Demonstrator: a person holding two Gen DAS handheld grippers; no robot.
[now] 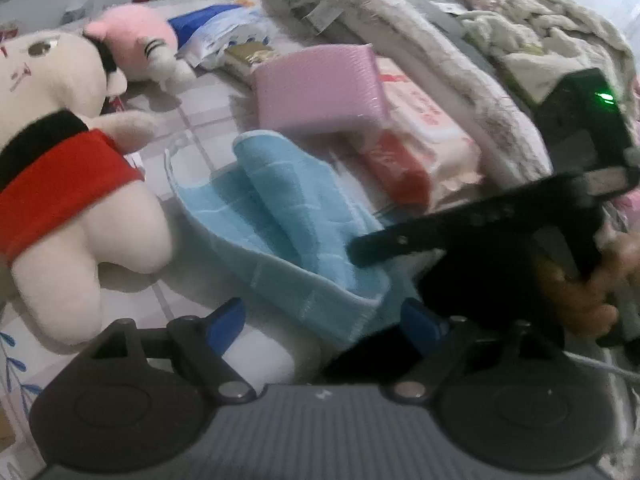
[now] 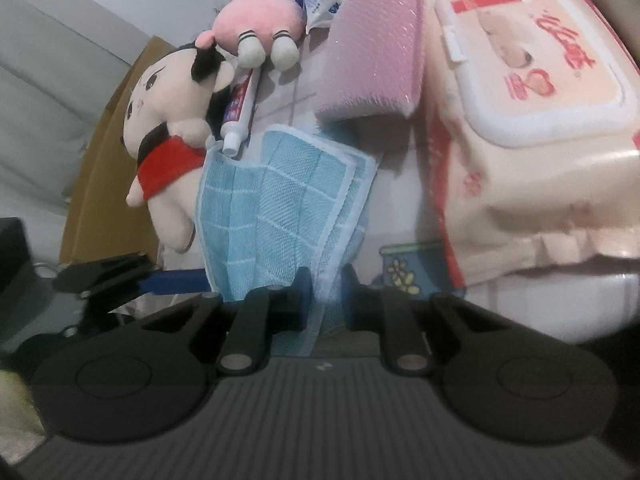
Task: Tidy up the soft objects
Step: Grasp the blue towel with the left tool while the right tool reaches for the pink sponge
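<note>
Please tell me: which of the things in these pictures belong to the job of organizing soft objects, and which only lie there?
Belong: blue cloth, pinched by right gripper; left gripper, open near it; doll; pink plush; pink sponge.
Lying about: wipes pack; toothpaste; blue-white packet.

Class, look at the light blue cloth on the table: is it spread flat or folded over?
Folded over. The blue cloth lies in overlapping layers with a raised fold, and the right claw pinches its near edge.

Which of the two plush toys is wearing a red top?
The larger cream doll with black hair wears the red top; the smaller pink plush behind it has none.
</note>
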